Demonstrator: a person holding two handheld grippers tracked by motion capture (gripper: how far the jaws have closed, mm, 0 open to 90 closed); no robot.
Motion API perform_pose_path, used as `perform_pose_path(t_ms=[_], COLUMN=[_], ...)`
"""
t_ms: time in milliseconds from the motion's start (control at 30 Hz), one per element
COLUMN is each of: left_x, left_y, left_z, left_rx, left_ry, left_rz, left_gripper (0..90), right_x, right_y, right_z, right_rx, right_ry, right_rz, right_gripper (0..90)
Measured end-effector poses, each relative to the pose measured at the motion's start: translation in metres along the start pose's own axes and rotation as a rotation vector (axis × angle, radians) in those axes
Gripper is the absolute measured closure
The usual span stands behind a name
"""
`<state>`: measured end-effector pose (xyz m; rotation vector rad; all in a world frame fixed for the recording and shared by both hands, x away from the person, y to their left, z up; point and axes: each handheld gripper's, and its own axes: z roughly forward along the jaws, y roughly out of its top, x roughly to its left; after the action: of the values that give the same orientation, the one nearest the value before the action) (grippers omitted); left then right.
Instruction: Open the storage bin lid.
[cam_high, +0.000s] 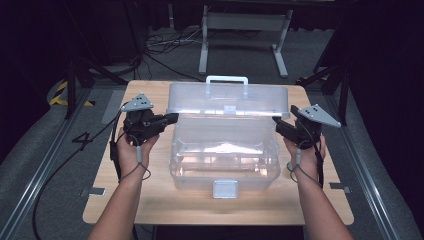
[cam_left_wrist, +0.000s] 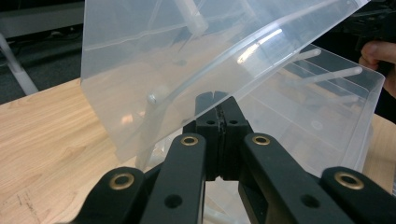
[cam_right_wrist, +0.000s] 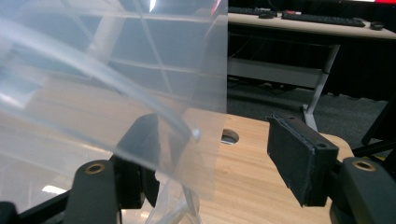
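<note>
A clear plastic storage box (cam_high: 225, 150) stands in the middle of the wooden table (cam_high: 150, 200), its lid (cam_high: 227, 97) raised partway, with a white handle (cam_high: 227, 80) at the back. My left gripper (cam_high: 172, 118) is at the lid's left end. In the left gripper view its jaws (cam_left_wrist: 215, 100) are shut together, the tip against the lid's (cam_left_wrist: 187, 46) lower rim above the box wall (cam_left_wrist: 327, 107). My right gripper (cam_high: 277, 122) is at the lid's right end. Its jaws (cam_right_wrist: 215, 126) stand open, one behind the translucent lid (cam_right_wrist: 116, 70) and one clear of it, neither pressing.
The box's front latch (cam_high: 225, 189) faces the person. Bare wood lies on both sides of the box. A round hole (cam_right_wrist: 229, 136) is in the tabletop near the right jaw. A metal stand (cam_high: 245, 30) and cables (cam_high: 165, 42) are on the floor beyond.
</note>
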<state>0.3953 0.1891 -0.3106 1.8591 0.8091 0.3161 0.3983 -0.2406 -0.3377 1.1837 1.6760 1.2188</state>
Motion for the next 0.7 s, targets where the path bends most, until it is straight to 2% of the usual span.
perform_pose_path(t_ms=[200,333,567,700], left_x=[-0.001,-0.001,0.000,0.000], left_y=[0.000,0.000,-0.001,-0.001], left_z=[0.000,0.000,0.001,0.001], left_rx=[0.001,0.001,0.003,0.003], left_ry=[0.002,0.002,-0.003,-0.006], left_rz=[0.000,-0.001,-0.004,-0.006], left_gripper=[89.4,89.4,89.4,89.3], right_x=[0.004,0.011,0.012,0.013], right_y=[0.002,0.004,0.005,0.007], right_z=[-0.001,-0.003,-0.002,-0.004], right_rx=[-0.036,-0.077,-0.074,-0.089], right_ry=[-0.017,-0.071,-0.059,-0.072], right_rz=[-0.001,-0.025,0.011,0.006], right_gripper=[40.0,46.4,54.5,55.5])
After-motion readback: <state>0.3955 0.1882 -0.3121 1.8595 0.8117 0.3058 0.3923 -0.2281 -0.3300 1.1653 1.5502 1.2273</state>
